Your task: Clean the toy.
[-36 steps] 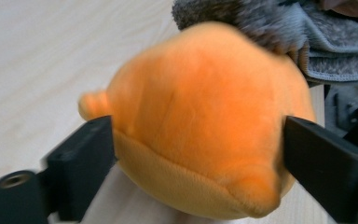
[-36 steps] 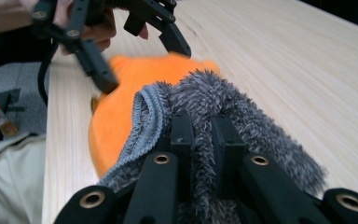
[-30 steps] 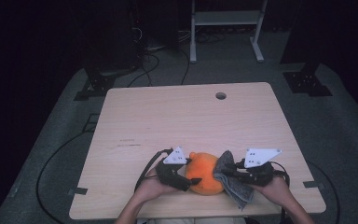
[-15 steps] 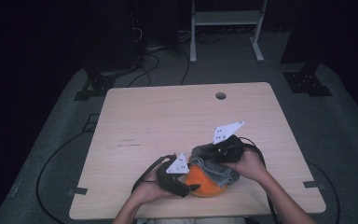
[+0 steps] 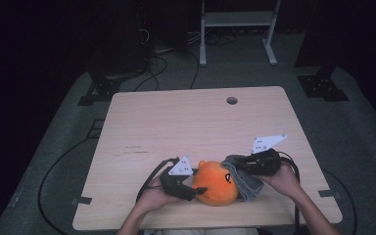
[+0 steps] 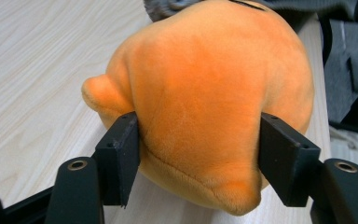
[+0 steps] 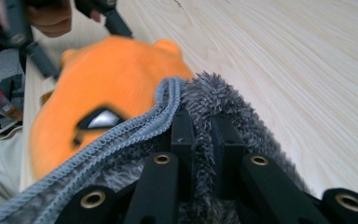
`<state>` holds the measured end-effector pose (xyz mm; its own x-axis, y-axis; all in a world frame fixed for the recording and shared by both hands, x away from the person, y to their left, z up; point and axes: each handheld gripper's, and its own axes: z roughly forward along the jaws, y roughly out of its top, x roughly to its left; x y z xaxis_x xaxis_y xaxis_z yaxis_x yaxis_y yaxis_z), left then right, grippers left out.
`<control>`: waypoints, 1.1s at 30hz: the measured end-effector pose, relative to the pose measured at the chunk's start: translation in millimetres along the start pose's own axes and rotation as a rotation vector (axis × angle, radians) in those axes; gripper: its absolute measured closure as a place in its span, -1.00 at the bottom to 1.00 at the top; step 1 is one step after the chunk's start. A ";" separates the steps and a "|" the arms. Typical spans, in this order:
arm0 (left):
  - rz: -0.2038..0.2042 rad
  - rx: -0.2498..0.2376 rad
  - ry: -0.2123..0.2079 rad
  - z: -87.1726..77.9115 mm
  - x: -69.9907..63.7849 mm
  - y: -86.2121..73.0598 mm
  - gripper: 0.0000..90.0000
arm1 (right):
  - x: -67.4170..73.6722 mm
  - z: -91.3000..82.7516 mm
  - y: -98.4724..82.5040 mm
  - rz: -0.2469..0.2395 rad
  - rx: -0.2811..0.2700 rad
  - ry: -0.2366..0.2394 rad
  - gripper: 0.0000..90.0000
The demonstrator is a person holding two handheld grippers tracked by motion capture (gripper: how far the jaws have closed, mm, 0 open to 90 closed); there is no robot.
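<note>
An orange plush toy (image 5: 216, 184) lies near the table's front edge, its face turned to the right. My left gripper (image 5: 192, 188) reaches it from the left. In the left gripper view its jaws have just been closing, and both pads (image 6: 121, 151) now press into the plush toy (image 6: 205, 93) from either side. A grey fuzzy cloth (image 5: 247, 183) with a stitched hem drapes against the toy's right side. My right gripper (image 5: 237, 164) is shut on the cloth (image 7: 223, 98), with the pile bunched between its jaws (image 7: 203, 135).
The wooden table (image 5: 176, 127) has a round cable hole (image 5: 232, 100) at the back. Black cables trail off its front left corner (image 5: 54, 171). A white metal stand (image 5: 235, 19) is on the floor beyond the table.
My right gripper swung the cloth left over the toy, then drew it back to the toy's right side. The left gripper stayed put and now grips the toy.
</note>
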<state>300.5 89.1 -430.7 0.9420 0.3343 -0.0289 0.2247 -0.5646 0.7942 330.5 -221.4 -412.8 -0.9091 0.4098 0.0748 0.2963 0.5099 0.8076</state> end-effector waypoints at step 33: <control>-0.023 -0.031 0.050 1.3 -5.7 10.1 -0.26 | 49.4 9.3 49.3 -0.254 -0.010 0.039 0.79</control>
<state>297.7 80.5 -423.3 0.9230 0.3845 -0.0178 0.2378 -0.5331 0.8119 303.0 -168.9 -374.7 -0.9647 0.2397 -0.1092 0.0538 0.5852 0.8091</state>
